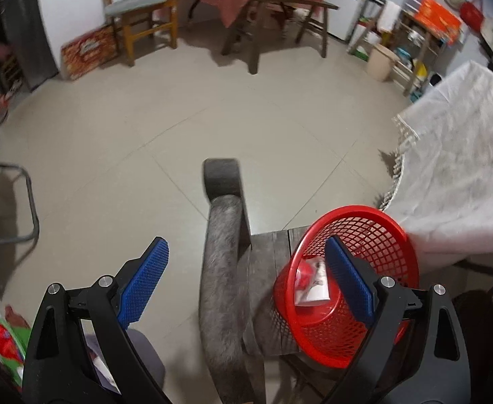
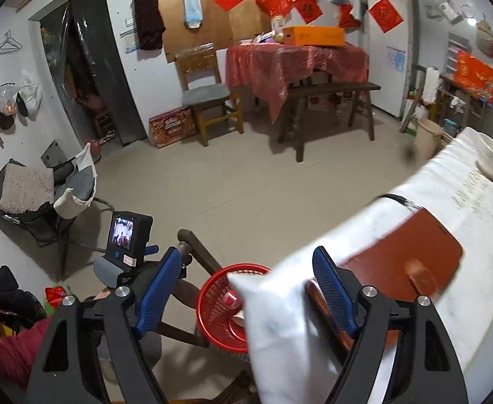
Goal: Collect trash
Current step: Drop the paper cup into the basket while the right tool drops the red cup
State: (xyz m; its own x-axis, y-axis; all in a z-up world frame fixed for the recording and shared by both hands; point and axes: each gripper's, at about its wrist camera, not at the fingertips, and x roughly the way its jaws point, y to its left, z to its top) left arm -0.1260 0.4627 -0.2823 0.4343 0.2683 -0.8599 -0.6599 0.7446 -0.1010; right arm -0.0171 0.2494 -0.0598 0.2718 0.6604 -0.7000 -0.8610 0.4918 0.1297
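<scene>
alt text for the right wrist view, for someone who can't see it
The right gripper is open, with a blurred white packet between its blue fingers, above a red mesh basket on a wooden chair. To the right, a brown wallet lies on a white-covered table.

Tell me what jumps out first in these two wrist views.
The red mesh basket on the grey wooden chair grabs the eye, with some trash already lying inside it. In the right wrist view a white bag sits between the open fingers of the right gripper, just above and beside the basket. Beside it a brown leather wallet lies on the white-clothed table.
</scene>
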